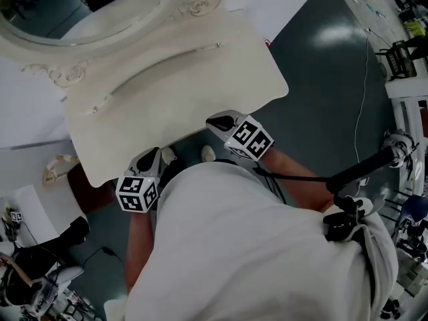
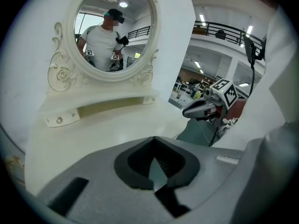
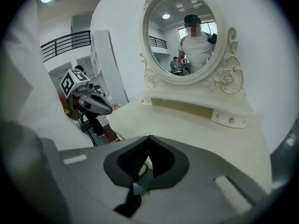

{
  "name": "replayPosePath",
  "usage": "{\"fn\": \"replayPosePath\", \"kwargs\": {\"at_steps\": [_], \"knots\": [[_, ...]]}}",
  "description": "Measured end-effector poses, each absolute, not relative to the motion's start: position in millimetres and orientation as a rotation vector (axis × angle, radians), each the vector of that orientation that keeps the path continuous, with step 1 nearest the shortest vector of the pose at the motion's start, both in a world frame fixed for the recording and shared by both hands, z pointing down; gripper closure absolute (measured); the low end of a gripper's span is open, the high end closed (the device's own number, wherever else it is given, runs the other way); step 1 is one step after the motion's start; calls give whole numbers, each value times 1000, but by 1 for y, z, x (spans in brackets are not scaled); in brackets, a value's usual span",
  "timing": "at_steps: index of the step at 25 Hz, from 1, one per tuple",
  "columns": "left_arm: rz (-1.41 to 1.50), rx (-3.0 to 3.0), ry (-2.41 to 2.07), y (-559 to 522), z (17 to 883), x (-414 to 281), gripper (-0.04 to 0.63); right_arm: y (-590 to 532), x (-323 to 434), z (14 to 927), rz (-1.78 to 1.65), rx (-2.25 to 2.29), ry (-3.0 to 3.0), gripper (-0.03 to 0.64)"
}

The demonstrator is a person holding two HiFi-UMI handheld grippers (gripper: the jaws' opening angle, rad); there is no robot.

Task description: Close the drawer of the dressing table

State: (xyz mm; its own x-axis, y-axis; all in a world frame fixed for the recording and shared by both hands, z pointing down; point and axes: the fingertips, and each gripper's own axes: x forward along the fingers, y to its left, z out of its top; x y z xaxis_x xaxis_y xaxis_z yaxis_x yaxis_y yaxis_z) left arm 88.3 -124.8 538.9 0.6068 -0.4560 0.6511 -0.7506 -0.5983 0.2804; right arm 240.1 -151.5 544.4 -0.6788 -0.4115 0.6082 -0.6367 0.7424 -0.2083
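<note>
Both grippers at the front edge of the dressing table (image 1: 187,79), drawer out of sight

The drawer is hidden beneath the dressing table's cream top in all three views (open or shut cannot be told), and the person's white-shirted torso (image 1: 254,246) covers the floor in front of the table. The left gripper (image 1: 152,156) sits at the table's front edge toward its left end, and the right gripper (image 1: 217,120) at the same edge further right. Both tilt down toward the table, and each has its fingers pressed together on nothing. The mirror (image 1: 80,12) stands at the table's back.
</note>
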Motion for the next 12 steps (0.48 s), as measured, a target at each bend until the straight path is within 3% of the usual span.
{"fn": "replayPosePath", "kwargs": {"at_steps": [12], "knots": [[714,2305,-904,-167,546,55,592,-186,206,549,571,818,-2364,617]]}}
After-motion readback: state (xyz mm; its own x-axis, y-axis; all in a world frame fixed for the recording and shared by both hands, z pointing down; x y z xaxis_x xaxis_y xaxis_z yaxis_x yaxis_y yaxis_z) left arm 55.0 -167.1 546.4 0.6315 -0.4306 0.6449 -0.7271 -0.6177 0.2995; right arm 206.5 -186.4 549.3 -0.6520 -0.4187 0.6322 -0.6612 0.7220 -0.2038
